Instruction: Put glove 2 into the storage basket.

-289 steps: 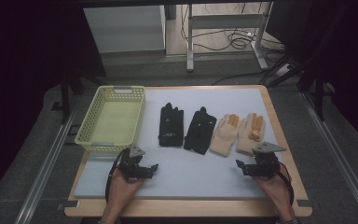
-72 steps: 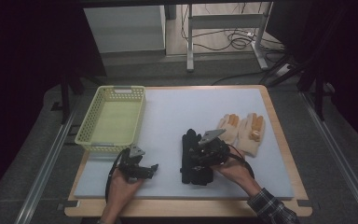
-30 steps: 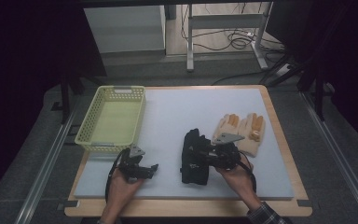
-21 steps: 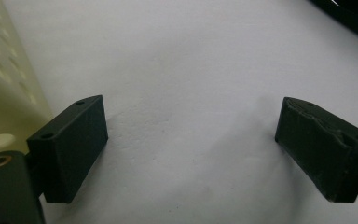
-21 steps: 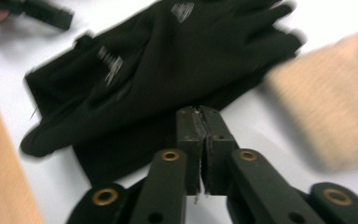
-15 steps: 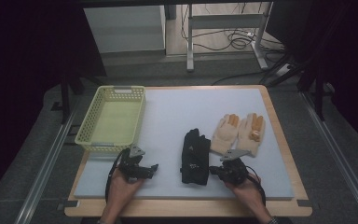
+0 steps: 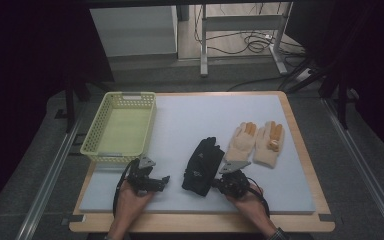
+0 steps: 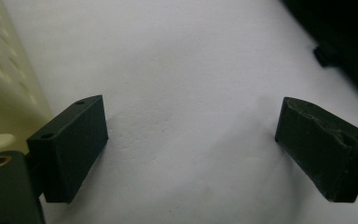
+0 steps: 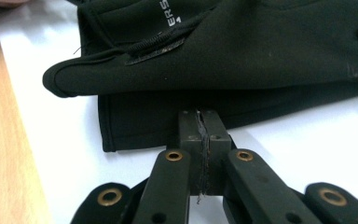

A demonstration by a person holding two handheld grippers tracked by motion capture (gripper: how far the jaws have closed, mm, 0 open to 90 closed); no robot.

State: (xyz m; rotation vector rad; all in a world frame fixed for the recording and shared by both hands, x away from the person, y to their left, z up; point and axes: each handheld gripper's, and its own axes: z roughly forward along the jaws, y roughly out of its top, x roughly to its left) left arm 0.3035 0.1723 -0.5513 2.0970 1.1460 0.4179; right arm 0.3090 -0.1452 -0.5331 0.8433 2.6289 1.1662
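We rest both grippers near stacked black fabric gloves (image 7: 203, 166)
Our right gripper (image 9: 200, 140) has its jaws closed against the gloves' edge; left gripper (image 8: 191, 154) jaws gape wide over the white surface (image 8: 182, 84)

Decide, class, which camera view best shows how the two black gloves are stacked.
The right gripper view: it shows the black gloves edge-on, one lying on the other, with the right gripper shut at the lower glove's edge. The high view shows one dark pile. The left gripper view catches a dark corner.

white-topped table (image 7: 180, 115) with yellow basket (image 7: 120, 127), stacked black gloves (image 7: 202, 165), tan gloves (image 7: 256, 142)
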